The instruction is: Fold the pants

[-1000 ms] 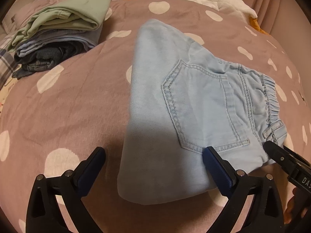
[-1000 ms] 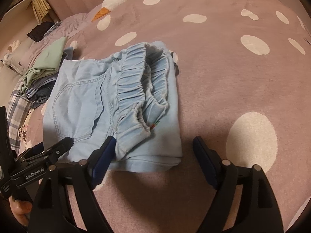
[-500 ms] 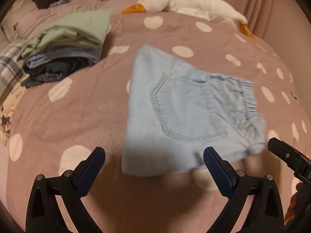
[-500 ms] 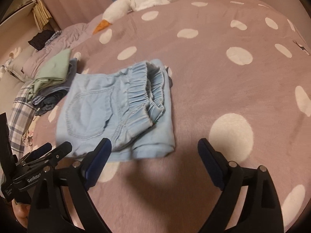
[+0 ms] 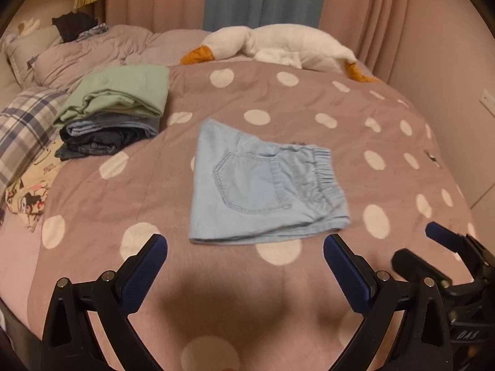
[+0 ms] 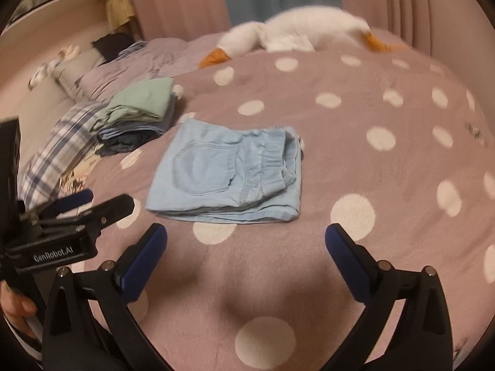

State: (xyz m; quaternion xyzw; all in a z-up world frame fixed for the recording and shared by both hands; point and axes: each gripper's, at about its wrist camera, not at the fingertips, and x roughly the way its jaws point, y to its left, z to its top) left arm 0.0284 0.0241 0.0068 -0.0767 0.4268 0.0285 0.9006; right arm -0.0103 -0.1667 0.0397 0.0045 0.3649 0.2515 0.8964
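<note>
Folded light-blue pants [image 5: 263, 185] lie flat on the dotted bedspread [image 5: 309, 108], clear of both tools. Left gripper [image 5: 245, 273] and right gripper [image 6: 246, 261] gape, empty, the right's jaws having just widened. Edges appear square, though blurred; withdrawing straight avoids snagging the fold.

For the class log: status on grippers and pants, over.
Left gripper and right gripper open, empty. Light blue pants folded on the bedspread. Nothing in the way.

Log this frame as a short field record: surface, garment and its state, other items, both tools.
surface: bed cover, mauve with white dots
garment: light blue pants, folded flat, back pocket up
stack: folded clothes, green piece on top, left of pants
toy: white plush goose at far edge
left tool: open, empty
right tool: open, empty, jaws just widened
</note>
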